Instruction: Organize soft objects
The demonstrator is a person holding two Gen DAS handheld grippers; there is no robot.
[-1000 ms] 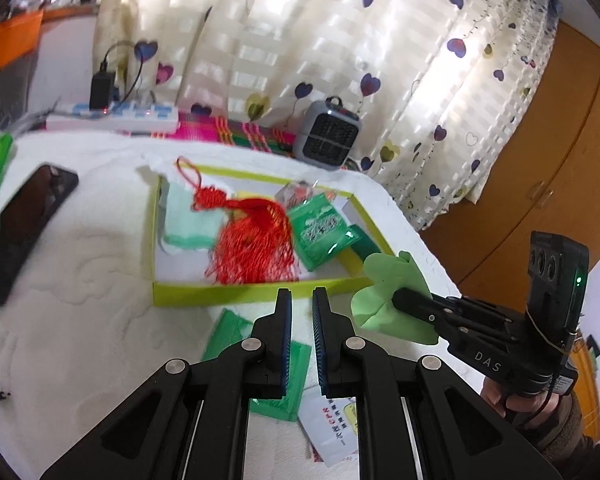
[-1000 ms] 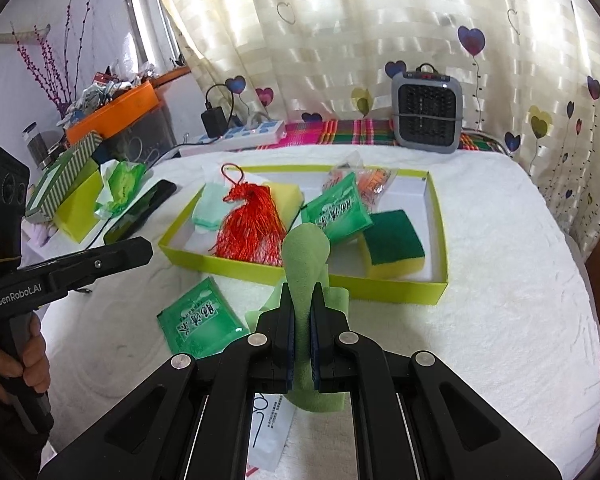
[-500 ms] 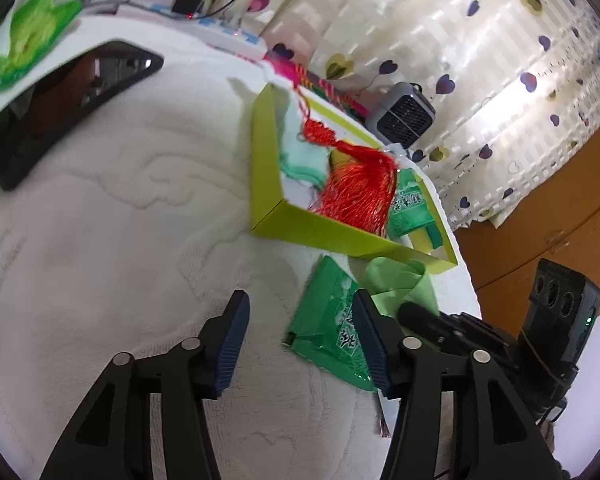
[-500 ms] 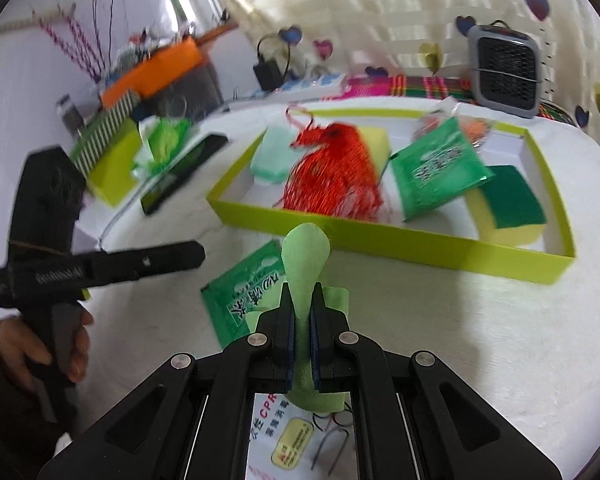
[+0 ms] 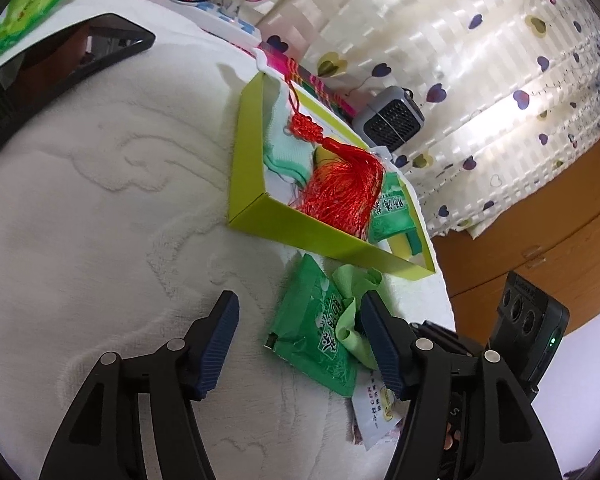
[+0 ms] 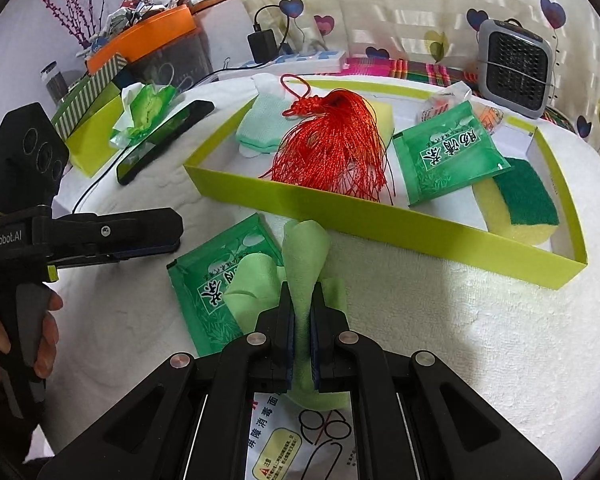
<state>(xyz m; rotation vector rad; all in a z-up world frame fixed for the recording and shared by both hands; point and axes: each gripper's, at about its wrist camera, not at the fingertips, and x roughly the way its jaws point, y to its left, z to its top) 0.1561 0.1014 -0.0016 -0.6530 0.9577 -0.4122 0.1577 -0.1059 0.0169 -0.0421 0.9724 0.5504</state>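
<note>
My right gripper [image 6: 302,292] is shut on a light green cloth [image 6: 304,248], whose loose end rests on the white towel just in front of the yellow-green tray [image 6: 340,216]. A green packet [image 6: 216,280] lies flat beside the cloth, partly under it. My left gripper [image 5: 299,300] hovers low over that green packet [image 5: 312,320]. Its jaws are opening wide and the pads touch nothing. The tray holds a red tassel [image 6: 332,148], a second green packet [image 6: 448,152], a yellow-green sponge [image 6: 520,204] and a mint cloth [image 6: 260,128].
A white printed sachet [image 6: 284,440] lies under my right gripper. A black phone [image 6: 164,140], a green tissue pack [image 6: 148,108] and a striped box [image 6: 88,128] sit at the left. A grey heater [image 6: 514,68] and a power strip [image 6: 312,60] stand behind the tray.
My left gripper went from nearly shut to wide open, rolled and dropped toward the green packet. My right gripper lowered the light green cloth from above the tray edge down beside that packet.
</note>
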